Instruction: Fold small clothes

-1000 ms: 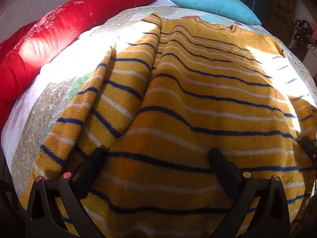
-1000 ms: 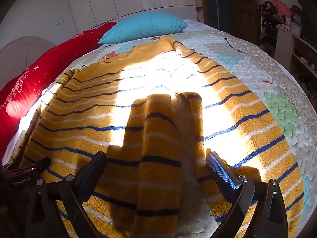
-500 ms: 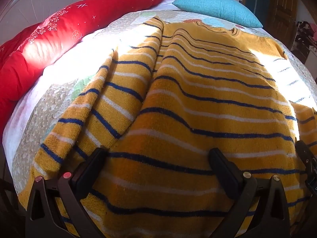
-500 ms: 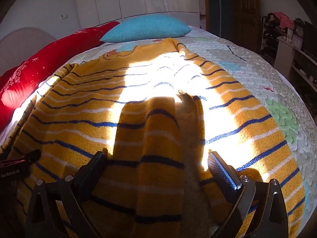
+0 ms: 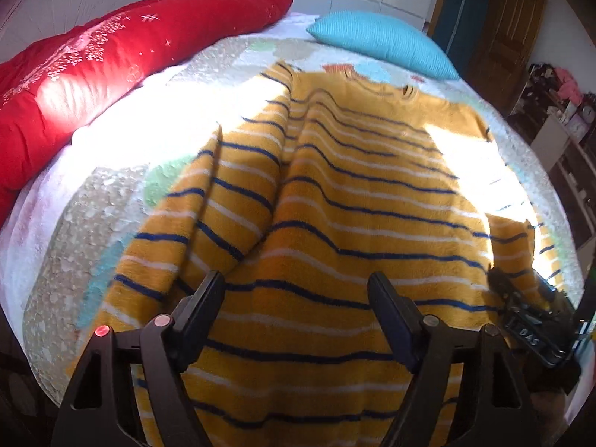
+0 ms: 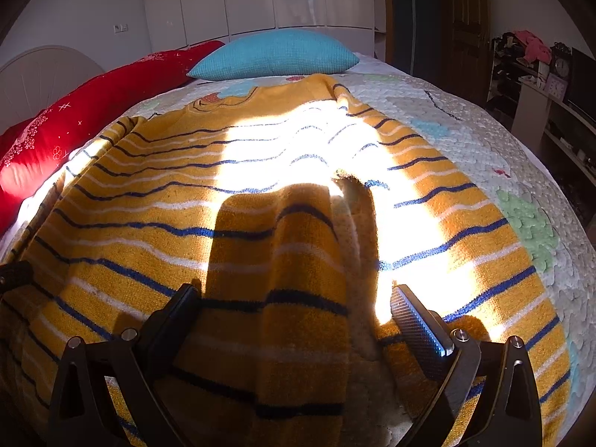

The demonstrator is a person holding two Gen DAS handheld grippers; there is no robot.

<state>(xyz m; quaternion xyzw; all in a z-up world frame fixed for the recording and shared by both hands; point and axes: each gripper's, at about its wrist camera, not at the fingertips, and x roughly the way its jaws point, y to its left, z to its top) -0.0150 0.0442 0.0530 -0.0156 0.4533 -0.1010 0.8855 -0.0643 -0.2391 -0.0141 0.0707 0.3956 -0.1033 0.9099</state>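
A yellow sweater (image 5: 357,201) with navy and white stripes lies spread on the bed, neckline at the far end. It also fills the right wrist view (image 6: 178,201). Its left sleeve (image 5: 208,216) lies folded beside the body, and its right sleeve (image 6: 294,260) lies folded over the body. My left gripper (image 5: 296,298) is open, fingers wide over the sweater's lower hem. My right gripper (image 6: 294,305) is open over the folded right sleeve near the hem. The right gripper also shows at the right edge of the left wrist view (image 5: 532,327).
The sweater rests on a quilted patterned bedspread (image 6: 484,141). A red bolster (image 5: 93,70) lies along the left side and a teal pillow (image 6: 275,54) at the head. Shelves with clutter (image 6: 540,70) stand to the right of the bed. Strong sunlight crosses the sweater.
Both grippers have drawn back and risen slightly from the sweater, so more of the bed and room shows. Both stay open. The sweater has not visibly moved.
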